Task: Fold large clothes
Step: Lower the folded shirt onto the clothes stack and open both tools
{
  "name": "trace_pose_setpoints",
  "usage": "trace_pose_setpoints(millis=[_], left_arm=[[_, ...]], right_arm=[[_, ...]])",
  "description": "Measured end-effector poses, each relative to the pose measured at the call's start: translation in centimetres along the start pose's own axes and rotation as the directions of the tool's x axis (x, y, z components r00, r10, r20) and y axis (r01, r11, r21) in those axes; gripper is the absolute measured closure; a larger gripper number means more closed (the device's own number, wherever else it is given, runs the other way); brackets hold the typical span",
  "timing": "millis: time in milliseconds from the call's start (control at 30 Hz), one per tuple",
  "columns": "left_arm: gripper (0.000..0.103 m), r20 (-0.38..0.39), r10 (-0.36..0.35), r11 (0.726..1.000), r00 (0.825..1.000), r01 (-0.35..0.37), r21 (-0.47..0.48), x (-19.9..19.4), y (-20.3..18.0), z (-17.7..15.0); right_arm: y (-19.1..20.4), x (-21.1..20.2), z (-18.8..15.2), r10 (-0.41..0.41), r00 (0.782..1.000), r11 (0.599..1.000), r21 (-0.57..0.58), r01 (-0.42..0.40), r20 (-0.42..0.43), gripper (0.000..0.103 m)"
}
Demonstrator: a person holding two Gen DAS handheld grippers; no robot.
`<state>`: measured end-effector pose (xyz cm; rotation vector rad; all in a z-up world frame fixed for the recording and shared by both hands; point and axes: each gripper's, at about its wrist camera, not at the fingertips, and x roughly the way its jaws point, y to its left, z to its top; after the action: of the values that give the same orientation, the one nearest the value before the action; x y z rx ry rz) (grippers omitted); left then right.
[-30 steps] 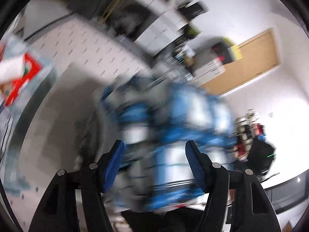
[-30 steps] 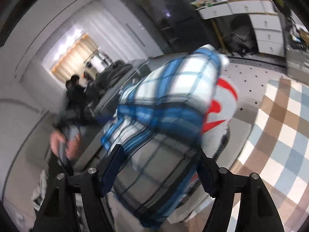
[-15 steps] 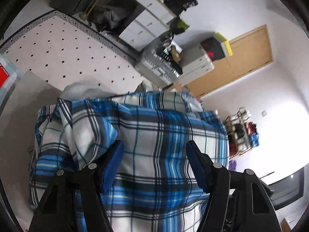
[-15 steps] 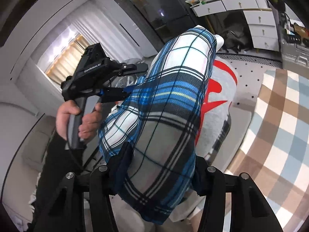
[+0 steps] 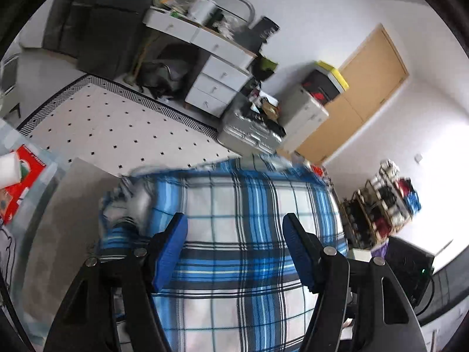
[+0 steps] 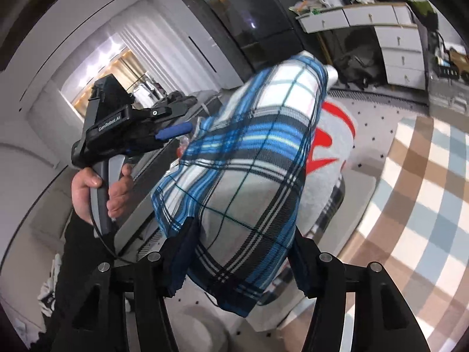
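Across the floor in the left wrist view lies a white dotted rug (image 5: 102,129) with a herringbone border. The right wrist view shows a checked rug (image 6: 410,190) in brown, pale blue and white. A wooden door (image 5: 366,88) is in the far wall. A white drawer unit (image 5: 217,79) stands past the dotted rug, with a silver suitcase (image 5: 249,135) just beside it.

A grey desk (image 5: 58,220) carries the work. The plaid garment (image 6: 263,146), blue, white and black, is bunched into a tall mound on the desk, directly in front of both cameras. In the right wrist view it partly covers a white garment (image 6: 331,158) with red print, which lies under and behind it. The far edge of the plaid is motion-blurred in the left view.

The left gripper (image 5: 234,220) has its jaws wide. The plaid spreads below and between them, and the blue pads stand clear of the cloth with nothing pinched. In the right view this gripper sits at the left edge of the mound, with one blue pad next to the fabric.

The right gripper (image 6: 243,228) has a thick fold of plaid filling the gap. Both pads are against the cloth, and the jaws are opening slightly.

The person's left hand (image 6: 96,187) wraps the left gripper's grey handle, with a dark sleeve below it.
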<state>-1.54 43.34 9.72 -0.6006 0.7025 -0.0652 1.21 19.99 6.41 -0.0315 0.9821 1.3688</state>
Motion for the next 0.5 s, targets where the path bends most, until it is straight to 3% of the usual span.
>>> trace_pose_setpoints(millis=[67,167,233,333,433,500], left_arm=[[0.041,-0.061,0.031,0.998,0.998,-0.035,-0.057,2.5,1.8,-0.4],[0.041,-0.026,0.026,0.992,0.999,-0.029,-0.12,2.6,3.3,-1.3],[0.041,0.01,0.06,0.992,0.998,-0.058,-0.11,0.8,2.7,-1.4],[0.041,0.047,0.055,0.995,0.997,-0.05,-0.084,-2.0,1.4,-1.9],[0.04,0.087,0.091,0.995,0.992,-0.087,-0.05,-4.9,0.0,-3.1],[0.04,0.133,0.116,0.993,0.984,-0.113,-0.035,-6.9,-1.1,-4.5]], right_arm=[[-0.4,0.2,-0.4,-0.001,1.0,1.0,0.029,0.001,-0.004,0.044],[-0.7,-0.4,-0.9,0.006,1.0,0.998,0.055,-0.006,-0.001,0.043],[-0.1,-1.4,-1.3,-0.029,1.0,0.999,0.034,0.029,0.003,0.036],[1.2,-2.9,-1.7,-0.094,0.995,0.995,-0.031,0.095,0.036,0.036],[2.8,-5.3,-2.2,-0.121,0.985,0.988,-0.083,0.132,0.124,0.035],[4.1,-7.1,-2.9,-0.123,0.97,0.982,-0.117,0.15,0.208,0.027]])
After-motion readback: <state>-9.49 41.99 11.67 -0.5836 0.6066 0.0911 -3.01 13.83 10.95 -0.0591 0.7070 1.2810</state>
